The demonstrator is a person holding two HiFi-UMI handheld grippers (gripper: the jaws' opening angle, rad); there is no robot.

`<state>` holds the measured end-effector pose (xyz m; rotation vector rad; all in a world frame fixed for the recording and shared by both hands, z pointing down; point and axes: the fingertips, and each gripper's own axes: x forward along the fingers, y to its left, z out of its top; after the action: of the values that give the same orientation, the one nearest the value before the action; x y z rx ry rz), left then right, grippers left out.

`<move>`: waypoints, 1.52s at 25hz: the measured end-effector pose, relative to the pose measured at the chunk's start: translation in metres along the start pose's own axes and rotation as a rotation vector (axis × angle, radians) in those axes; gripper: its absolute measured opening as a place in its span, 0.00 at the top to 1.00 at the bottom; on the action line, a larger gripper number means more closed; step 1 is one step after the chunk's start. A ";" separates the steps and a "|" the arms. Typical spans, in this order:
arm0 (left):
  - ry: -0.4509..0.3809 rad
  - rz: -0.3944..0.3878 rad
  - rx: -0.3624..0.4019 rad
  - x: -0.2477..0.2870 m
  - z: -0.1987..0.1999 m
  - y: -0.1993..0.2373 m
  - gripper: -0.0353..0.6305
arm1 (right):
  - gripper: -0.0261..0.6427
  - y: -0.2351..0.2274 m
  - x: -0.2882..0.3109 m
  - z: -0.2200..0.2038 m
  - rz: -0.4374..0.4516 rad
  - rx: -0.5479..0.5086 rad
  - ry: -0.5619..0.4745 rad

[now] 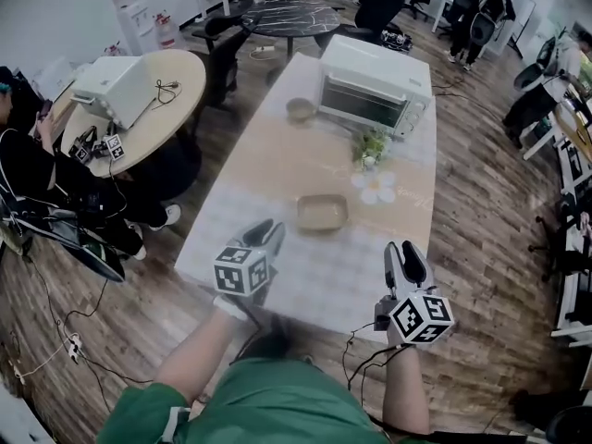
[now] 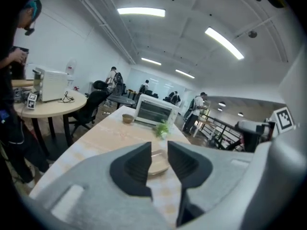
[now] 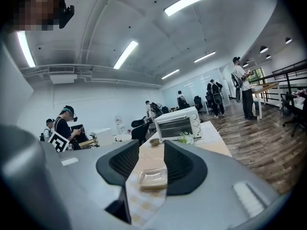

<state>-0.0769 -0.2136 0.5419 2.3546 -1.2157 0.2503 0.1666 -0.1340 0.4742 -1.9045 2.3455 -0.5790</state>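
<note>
Both grippers hover over the near end of the bench, neither gripping anything. The left gripper has its jaws released with a narrow gap between them, and the right gripper has its jaws spread wider. Ahead of them, between the two, lies a shallow beige tray, empty. Farther along stand a small plant, a bowl whose contents cannot be made out, and a white toaster oven, its door closed.

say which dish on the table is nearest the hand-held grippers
The shallow square beige dish; the small round tan bowl sits back beside the white toaster oven.
</note>
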 end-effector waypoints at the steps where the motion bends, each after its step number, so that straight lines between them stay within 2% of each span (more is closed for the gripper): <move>1: 0.013 0.003 -0.015 0.010 -0.001 0.011 0.79 | 0.72 0.000 0.009 0.002 -0.006 -0.004 0.004; 5: 0.087 -0.023 -0.085 0.050 -0.016 0.041 0.79 | 0.72 -0.004 0.038 0.006 -0.043 -0.016 0.014; 10: 0.164 -0.084 -0.229 0.092 -0.039 0.058 0.81 | 0.72 -0.013 0.058 0.004 -0.093 -0.009 0.026; 13: 0.213 -0.104 -0.255 0.115 -0.051 0.065 0.81 | 0.72 -0.021 0.067 -0.001 -0.112 0.006 0.027; 20: 0.347 -0.072 -0.360 0.159 -0.095 0.081 0.81 | 0.72 -0.054 0.088 -0.021 -0.103 0.057 0.078; 24: 0.370 -0.055 -0.417 0.175 -0.106 0.084 0.81 | 0.72 -0.068 0.097 -0.022 -0.073 0.069 0.090; 33: 0.431 -0.008 -0.467 0.206 -0.127 0.089 0.81 | 0.72 -0.095 0.103 -0.026 -0.045 0.079 0.124; 38: 0.435 0.003 -0.497 0.215 -0.132 0.090 0.81 | 0.72 -0.105 0.105 -0.025 -0.037 0.092 0.116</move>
<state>-0.0157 -0.3478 0.7656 1.7545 -0.9379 0.3867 0.2333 -0.2458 0.5509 -1.9269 2.3110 -0.8072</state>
